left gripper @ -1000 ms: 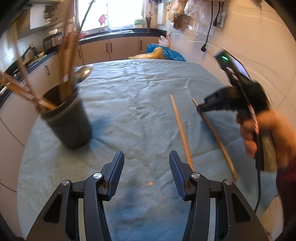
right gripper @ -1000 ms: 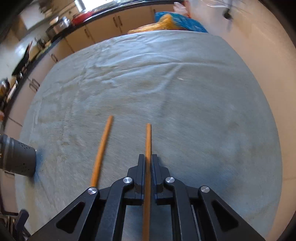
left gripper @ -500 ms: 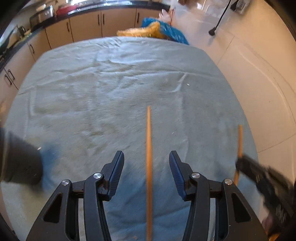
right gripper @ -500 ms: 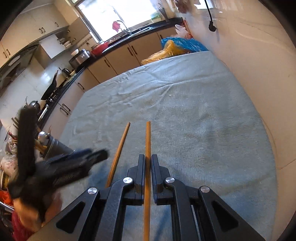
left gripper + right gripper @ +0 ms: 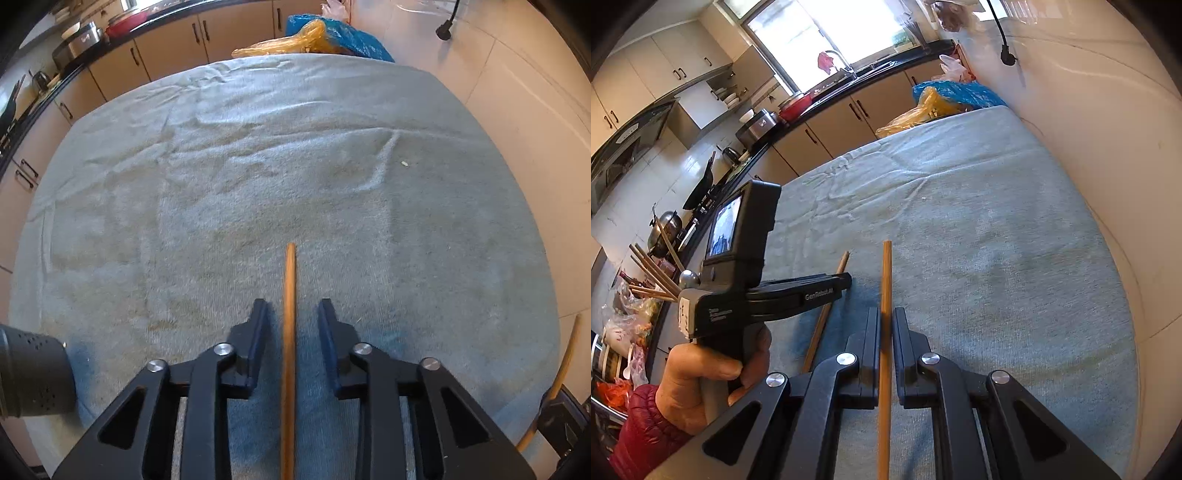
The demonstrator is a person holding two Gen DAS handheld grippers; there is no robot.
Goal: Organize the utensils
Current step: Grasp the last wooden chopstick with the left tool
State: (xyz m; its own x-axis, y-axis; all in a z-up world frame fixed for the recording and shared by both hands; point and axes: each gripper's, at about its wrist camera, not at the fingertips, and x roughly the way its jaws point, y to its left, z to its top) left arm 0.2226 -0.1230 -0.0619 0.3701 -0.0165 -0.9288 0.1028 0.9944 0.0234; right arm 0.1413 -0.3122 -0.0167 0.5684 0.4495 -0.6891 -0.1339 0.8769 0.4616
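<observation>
Nubby grey towel (image 5: 295, 166); closing left claw (image 5: 290, 314) straddles slim wooden chopstick (image 5: 289, 295).

2 chopsticks + holder on towel-covered table

1 chopstick (image 5: 289, 332) is lying on the towel (image 5: 295, 166) btwn the left gripper (image 5: 290, 314) fingers; holder (image 5: 29, 376) is sitting far left; the other chopstick (image 5: 885, 314) is sitting in the right gripper (image 5: 885, 321), just right of the 1st.

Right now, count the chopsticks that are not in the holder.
2. One chopstick is clamped in the right tongs; the other chopstick lies on the cloth between the closing left tongs. None seem hidden.
</observation>
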